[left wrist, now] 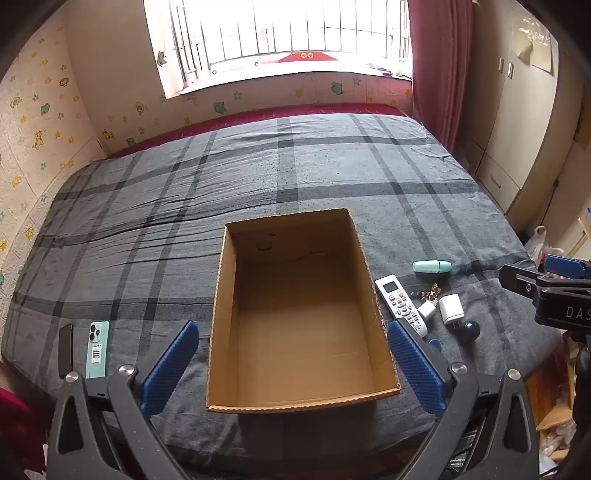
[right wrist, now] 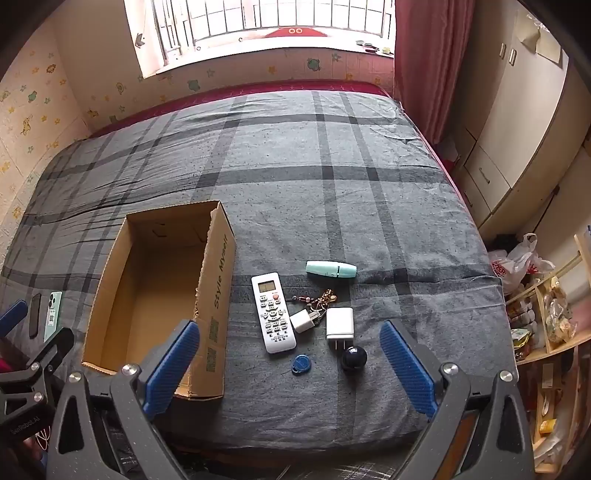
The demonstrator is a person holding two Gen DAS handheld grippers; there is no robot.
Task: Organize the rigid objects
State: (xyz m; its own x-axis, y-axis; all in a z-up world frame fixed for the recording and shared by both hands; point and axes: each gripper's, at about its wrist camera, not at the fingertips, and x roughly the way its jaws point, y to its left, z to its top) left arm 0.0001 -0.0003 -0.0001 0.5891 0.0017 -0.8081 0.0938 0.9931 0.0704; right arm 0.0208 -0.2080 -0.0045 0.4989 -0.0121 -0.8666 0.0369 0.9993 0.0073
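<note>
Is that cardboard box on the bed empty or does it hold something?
Empty. The cardboard box shows only its bare brown floor in both views; the remote lies outside it on the bedspread.

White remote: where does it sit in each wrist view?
Left wrist: the white remote lies right of centre, just right of the cardboard box.
Right wrist: it is near centre, right of the box.
Shared landmark: the mint tube just beyond it.

Home bedroom, plaid-covered bed (right wrist: 295,166), barred window (right wrist: 258,22), red curtain (right wrist: 424,66), wardrobe (right wrist: 517,129), cartoon wall stickers (left wrist: 40,136)
</note>
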